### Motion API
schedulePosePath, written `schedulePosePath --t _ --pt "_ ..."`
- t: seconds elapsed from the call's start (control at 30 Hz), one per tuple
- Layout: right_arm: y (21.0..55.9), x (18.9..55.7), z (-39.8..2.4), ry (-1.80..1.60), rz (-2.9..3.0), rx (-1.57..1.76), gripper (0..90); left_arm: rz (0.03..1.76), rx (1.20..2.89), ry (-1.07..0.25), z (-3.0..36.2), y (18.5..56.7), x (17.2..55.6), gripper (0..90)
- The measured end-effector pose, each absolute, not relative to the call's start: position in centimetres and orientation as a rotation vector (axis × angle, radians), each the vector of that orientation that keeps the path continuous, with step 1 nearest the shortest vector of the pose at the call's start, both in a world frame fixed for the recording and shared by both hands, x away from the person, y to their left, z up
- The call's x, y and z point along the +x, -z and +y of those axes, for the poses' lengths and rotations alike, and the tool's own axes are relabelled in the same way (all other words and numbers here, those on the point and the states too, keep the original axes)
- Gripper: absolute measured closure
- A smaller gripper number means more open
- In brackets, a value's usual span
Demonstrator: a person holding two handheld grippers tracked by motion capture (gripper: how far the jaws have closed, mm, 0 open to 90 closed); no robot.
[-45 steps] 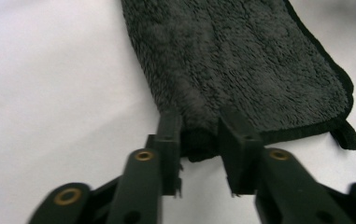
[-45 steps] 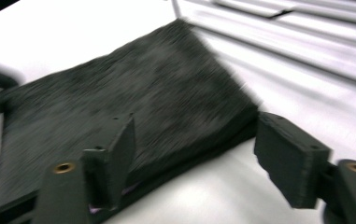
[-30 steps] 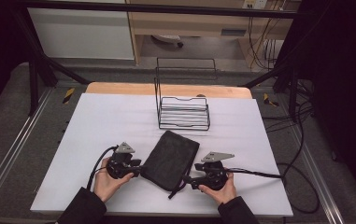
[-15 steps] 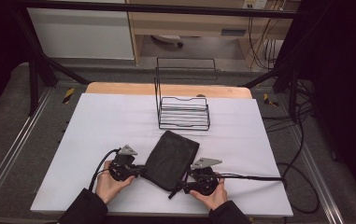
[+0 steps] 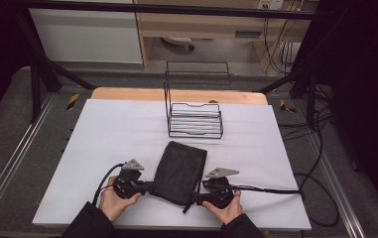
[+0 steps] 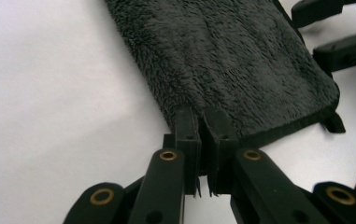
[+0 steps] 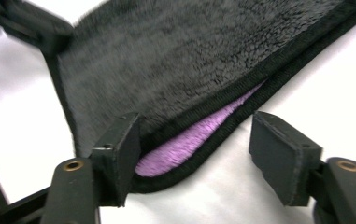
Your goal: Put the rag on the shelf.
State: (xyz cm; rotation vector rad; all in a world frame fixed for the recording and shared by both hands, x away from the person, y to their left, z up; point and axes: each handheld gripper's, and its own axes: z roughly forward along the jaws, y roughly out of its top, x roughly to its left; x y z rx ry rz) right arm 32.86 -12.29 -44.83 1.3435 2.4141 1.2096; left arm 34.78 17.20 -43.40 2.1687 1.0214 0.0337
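A black fleece pouch point(image 5: 179, 171) lies flat on the white table point(image 5: 102, 129), its mouth toward the person. Purple lining point(image 7: 189, 144) shows inside the mouth. My left gripper point(image 5: 149, 187) is at the pouch's near left corner; in the left gripper view the jaws point(image 6: 202, 116) are pressed together on the pouch point(image 6: 222, 56) at its hem. My right gripper point(image 5: 192, 198) is at the near right corner. Its jaws point(image 7: 199, 140) have just been opening and stand apart, with the rim of the pouch point(image 7: 175, 56) between them; the right pad point(image 7: 283, 158) is clear of the cloth.
A black wire rack point(image 5: 195, 116) stands behind the pouch at the table's middle back. A cable point(image 5: 271, 190) runs right from the right gripper. The right gripper's jaws point(image 6: 334, 28) show at the top right of the left gripper view.
The left gripper's jaws have closed onto the pouch's near left edge. The right gripper has shifted slightly left and nearer the table's front edge. The pouch lies where it was.
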Motion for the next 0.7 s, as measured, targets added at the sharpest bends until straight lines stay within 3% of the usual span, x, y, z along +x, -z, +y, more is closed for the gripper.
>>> schedulePosePath --t 0.2,0.33,0.37,0.43,0.57,0.7 --pt "45.1 33.1 -11.9 -1.251 2.407 1.383 25.3 1.032 2.145 -0.014 17.3 43.5 33.6 84.5" --pt "45.3 33.0 -11.5 -1.214 2.421 1.347 26.6 1.025 2.138 -0.043 17.1 43.7 32.3 84.3" --pt "45.3 32.8 -11.3 -1.201 2.437 1.311 34.9 1.027 2.137 -0.056 17.0 43.7 32.1 84.2" --pt "45.4 32.6 -11.2 -1.210 2.436 1.306 36.5 1.036 2.133 -0.068 16.9 43.7 32.0 84.2" --pt "45.3 32.4 -11.2 -1.209 2.441 1.340 48.3 1.049 2.121 -0.063 17.0 43.8 32.0 83.1" --pt "45.2 32.8 -11.3 -1.202 2.472 1.350 62.5 1.037 2.090 -0.079 17.6 43.3 32.6 72.7"
